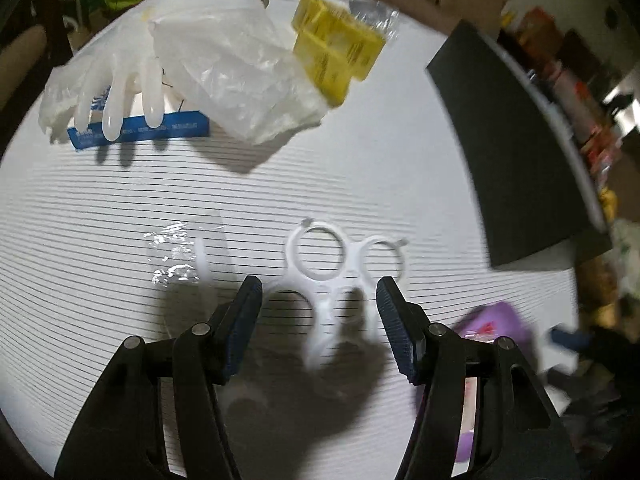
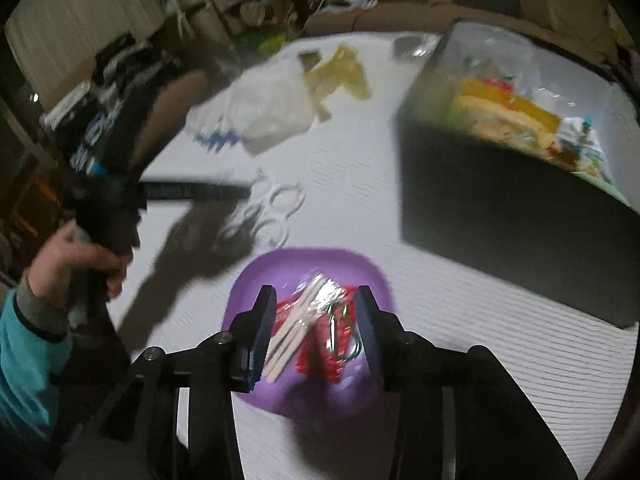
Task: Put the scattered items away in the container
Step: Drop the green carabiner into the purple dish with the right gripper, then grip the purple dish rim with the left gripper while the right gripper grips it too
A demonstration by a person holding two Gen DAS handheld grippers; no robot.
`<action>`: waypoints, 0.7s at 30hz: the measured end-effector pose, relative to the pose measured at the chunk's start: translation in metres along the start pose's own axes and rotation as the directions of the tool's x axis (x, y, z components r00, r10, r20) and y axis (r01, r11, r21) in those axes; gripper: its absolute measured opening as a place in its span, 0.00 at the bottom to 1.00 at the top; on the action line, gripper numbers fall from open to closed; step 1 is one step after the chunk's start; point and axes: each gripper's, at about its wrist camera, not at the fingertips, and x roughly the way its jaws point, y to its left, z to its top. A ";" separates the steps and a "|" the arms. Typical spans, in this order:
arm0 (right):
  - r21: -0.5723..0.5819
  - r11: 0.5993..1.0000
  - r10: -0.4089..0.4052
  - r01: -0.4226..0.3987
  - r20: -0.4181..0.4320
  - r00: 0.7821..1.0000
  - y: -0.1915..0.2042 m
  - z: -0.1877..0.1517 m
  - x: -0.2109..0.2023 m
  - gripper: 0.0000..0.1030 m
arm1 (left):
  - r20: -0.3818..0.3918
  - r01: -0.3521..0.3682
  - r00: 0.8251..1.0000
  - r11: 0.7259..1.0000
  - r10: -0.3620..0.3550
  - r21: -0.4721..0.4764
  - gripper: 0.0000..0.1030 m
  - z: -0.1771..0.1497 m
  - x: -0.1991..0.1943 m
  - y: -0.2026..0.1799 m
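From the left wrist view, the left gripper (image 1: pixel 318 292) points steeply down at the white ribbed tabletop (image 1: pixel 360 168), its two blue-padded jaws standing moderately wide with nothing pressed between them. Directly ahead of the fingertips, and partly framed by them, lies the white plastic multi-ring carrier (image 1: pixel 340 264): two rings sit beyond the tips and its stem runs back toward the camera, so its long axis lies roughly along the gripper's line of sight, tilted a little to the right. A small crumpled piece of clear film (image 1: pixel 172 260) lies just left of the left jaw. Farther off are a translucent white glove (image 1: pixel 116 80) draped over a blue-edged flat box (image 1: pixel 140 132), a crinkled clear plastic bag (image 1: pixel 244 84) and a yellow block-shaped package (image 1: pixel 336 48). The black rectangular container (image 1: pixel 516 152) stands well apart to the right.

From the right wrist view, the right gripper (image 2: pixel 316 328) hangs tilted down over a purple square plastic plate (image 2: pixel 256 280), jaws apart at a medium width and closing on nothing. Between them, lower down, a clear-wrapped set of wooden cutlery (image 2: pixel 296 320) lies on a red packet (image 2: pixel 320 344), with its long axis running near to far, leaning right. The black container, already holding colourful packets, sits up and to the right, nearer this hand than the other. At the left edge a hand (image 2: pixel 76 260) in a teal sleeve (image 2: pixel 28 360) holds the other gripper, reaching toward the ring carrier. The left hand is plainly the nearer one to the carrier, the right to the plate.
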 end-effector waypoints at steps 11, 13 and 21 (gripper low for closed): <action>0.105 0.994 -0.027 0.029 -0.018 0.999 -0.037 -0.012 -0.008 0.44 | 0.024 -0.103 0.994 0.994 0.102 0.027 0.54 -0.008 -0.005 -0.010; 0.137 0.991 -0.010 0.013 -0.024 1.000 -0.044 -0.016 -0.009 0.46 | 0.033 -0.068 0.997 0.998 0.068 0.009 0.54 -0.009 -0.011 -0.012; 0.113 0.994 0.008 0.003 -0.092 0.996 -0.040 -0.025 0.001 0.48 | 0.022 0.142 0.990 0.990 -0.143 0.026 0.53 -0.047 -0.051 -0.042</action>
